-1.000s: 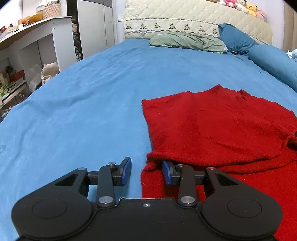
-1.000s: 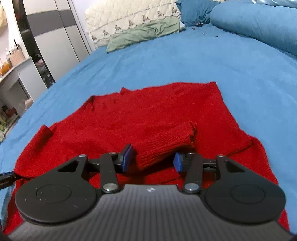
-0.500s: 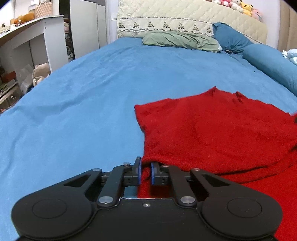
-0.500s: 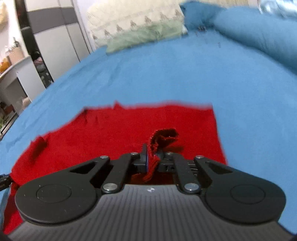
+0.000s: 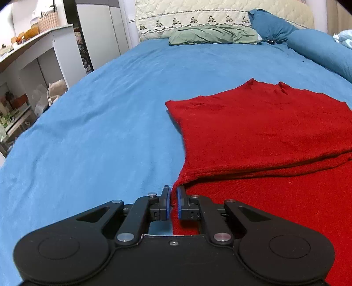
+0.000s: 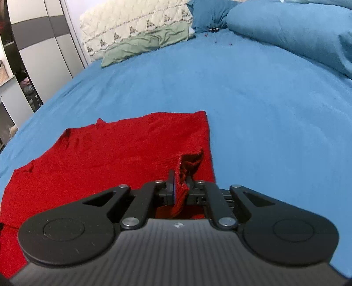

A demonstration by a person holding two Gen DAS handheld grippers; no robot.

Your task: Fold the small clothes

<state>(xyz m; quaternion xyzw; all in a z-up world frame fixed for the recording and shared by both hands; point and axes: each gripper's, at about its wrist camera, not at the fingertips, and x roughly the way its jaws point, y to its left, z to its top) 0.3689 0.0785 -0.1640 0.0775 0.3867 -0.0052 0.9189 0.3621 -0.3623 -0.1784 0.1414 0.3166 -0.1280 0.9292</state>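
Observation:
A red knit sweater (image 5: 264,132) lies on the blue bed sheet (image 5: 99,132), with a fold across it. My left gripper (image 5: 173,198) is at its near left edge, jaws nearly closed on the red edge; the cloth between the pads is barely visible. In the right wrist view the sweater (image 6: 110,154) spreads to the left. My right gripper (image 6: 180,180) is shut on the ribbed sleeve cuff (image 6: 190,159), which bunches up between the pads and is lifted off the sweater.
A green pillow (image 5: 211,35) and quilted headboard (image 5: 198,17) are at the far end. Blue pillows (image 6: 297,33) lie at the right. A white desk with shelves (image 5: 33,61) and a wardrobe (image 6: 44,55) stand off the bed's left side.
Both grippers have closed from open: the left on the sweater's left edge, the right on the sleeve cuff. The right one has lifted the cuff and moved it toward the sweater's right edge.

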